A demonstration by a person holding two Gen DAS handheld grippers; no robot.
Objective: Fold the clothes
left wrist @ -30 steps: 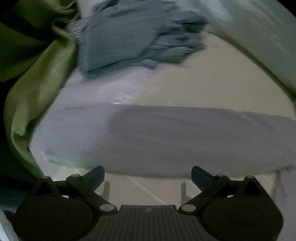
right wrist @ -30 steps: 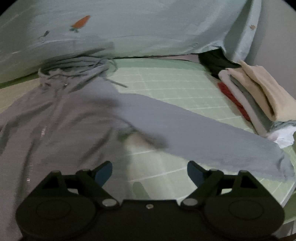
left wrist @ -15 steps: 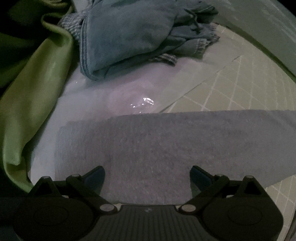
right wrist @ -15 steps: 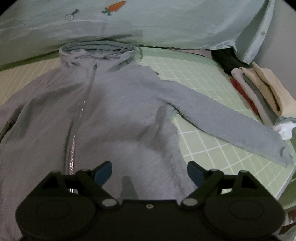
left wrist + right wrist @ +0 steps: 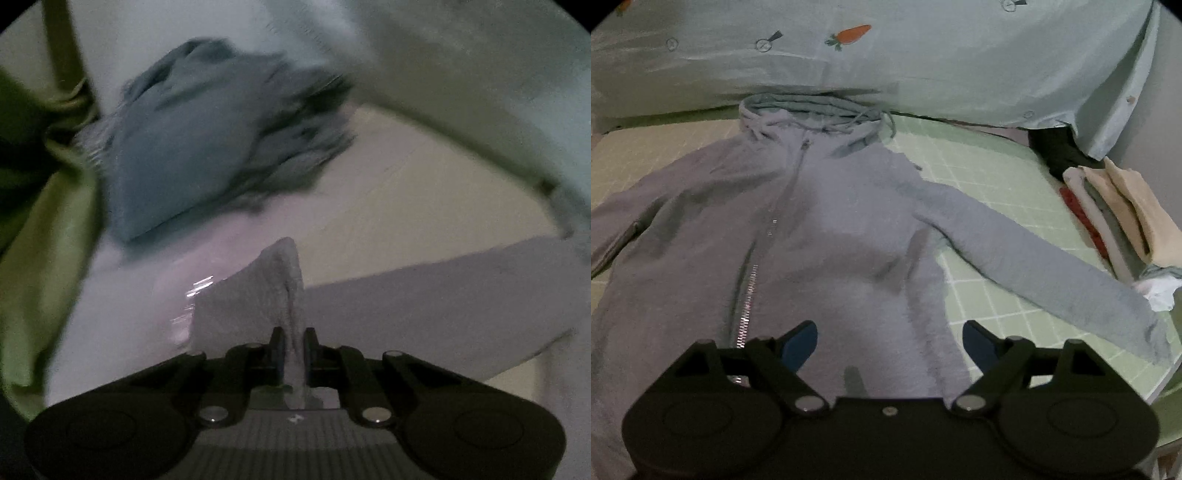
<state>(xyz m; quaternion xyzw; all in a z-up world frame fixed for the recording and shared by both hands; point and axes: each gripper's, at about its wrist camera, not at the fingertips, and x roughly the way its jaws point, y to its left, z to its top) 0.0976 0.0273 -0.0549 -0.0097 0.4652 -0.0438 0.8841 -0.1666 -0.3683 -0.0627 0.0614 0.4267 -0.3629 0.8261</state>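
Across the middle of the right wrist view, the grey hoodie (image 5: 827, 236) is lying face up on the green grid mat (image 5: 990, 184), zipper (image 5: 748, 306) running down the centre-left, hood at the top centre under the carrot-print sheet (image 5: 886, 55). I'm reading both sleeves as spread outward, so no fold is made yet. In the lower centre of the left wrist view, I'm pinching the sleeve cuff (image 5: 273, 295) with the left gripper (image 5: 294, 343), jaws clenched on a ridge of grey fabric that is rising up between them; that picture is smeared. The right gripper (image 5: 890, 341) is hovering over the hoodie's lower body at the bottom of its frame, jaws released and wide, holding nothing.

At the right edge, a stack of folded clothes (image 5: 1115, 214) is sitting beside the other cuff, so some items look finished. At the upper left of the left view, a blue garment (image 5: 207, 147) and a lime cloth (image 5: 48, 229) are waiting, I'd guess unfolded. Both sleeves and the body fold are remaining.
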